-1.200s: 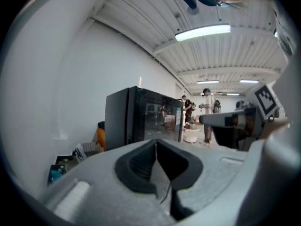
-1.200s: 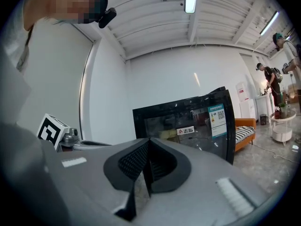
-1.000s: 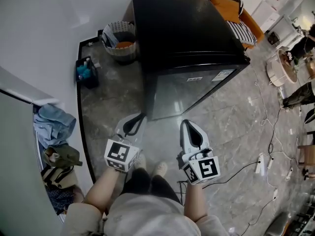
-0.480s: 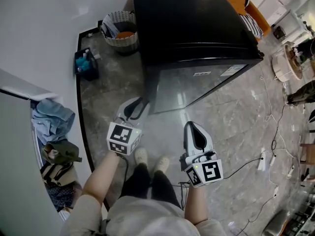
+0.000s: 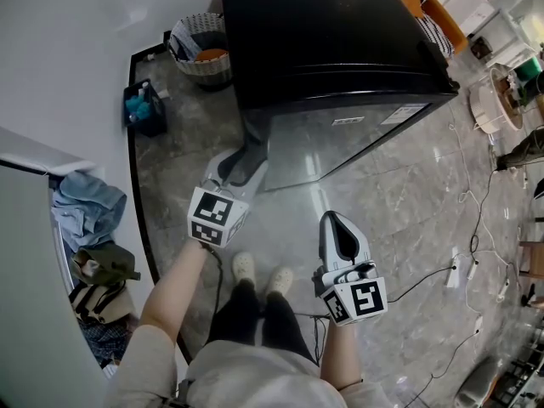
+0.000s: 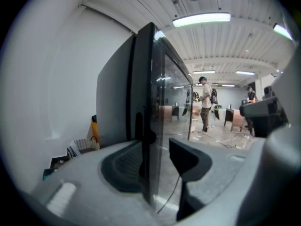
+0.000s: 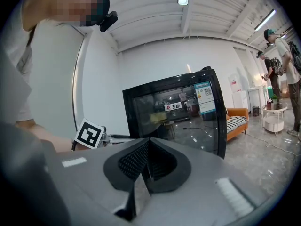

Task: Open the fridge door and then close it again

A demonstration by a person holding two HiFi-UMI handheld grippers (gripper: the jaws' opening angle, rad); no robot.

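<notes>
Left gripper (image 5: 241,161) has just been spreading its jaws; I see them wide astride the door edge (image 6: 146,88) of the fridge (image 5: 331,49). Right gripper (image 5: 334,219), pressed together and empty, hangs before that fridge. A basket (image 5: 201,44) stands beside the fridge, clear of my way. A second ago the left jaws were nearly together.

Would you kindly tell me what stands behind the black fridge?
An orange sofa with a striped cushion shows beyond the fridge's far side. The fridge's body covers the rest of the sofa and whatever else stands behind it.
</notes>
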